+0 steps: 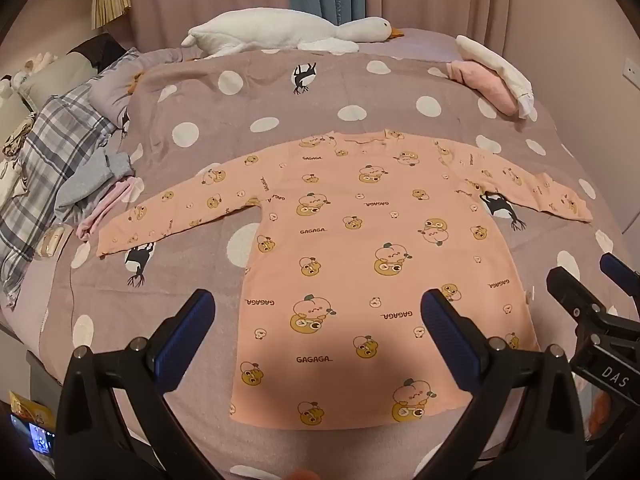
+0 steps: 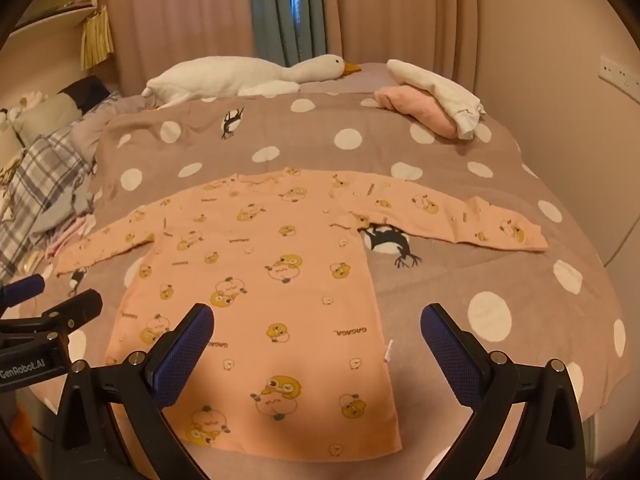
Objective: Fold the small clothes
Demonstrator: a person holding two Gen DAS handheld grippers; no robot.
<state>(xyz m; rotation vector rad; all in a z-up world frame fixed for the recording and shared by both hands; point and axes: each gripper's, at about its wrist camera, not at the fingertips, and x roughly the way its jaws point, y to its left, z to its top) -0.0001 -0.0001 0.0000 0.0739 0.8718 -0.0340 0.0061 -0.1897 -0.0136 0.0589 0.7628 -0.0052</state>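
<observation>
Shirt: my pink shirt (image 1: 360, 264) lies flat on the bed (image 1: 280, 112), sleeves out at 3 and 9 o'clock.
Left gripper (image 1: 318, 312): my fingers are wide apart, holding nothing.
Right gripper (image 2: 316, 326): same, wide apart.

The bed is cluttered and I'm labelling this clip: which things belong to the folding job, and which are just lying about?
Job: peach shirt spread flat; left gripper and right gripper, both open.

Lying about: goose plush, pink and white bundle, plaid bedding, grey garment.

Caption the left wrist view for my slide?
Open left tool above flat pink shirt on dotted bedspread.
</observation>
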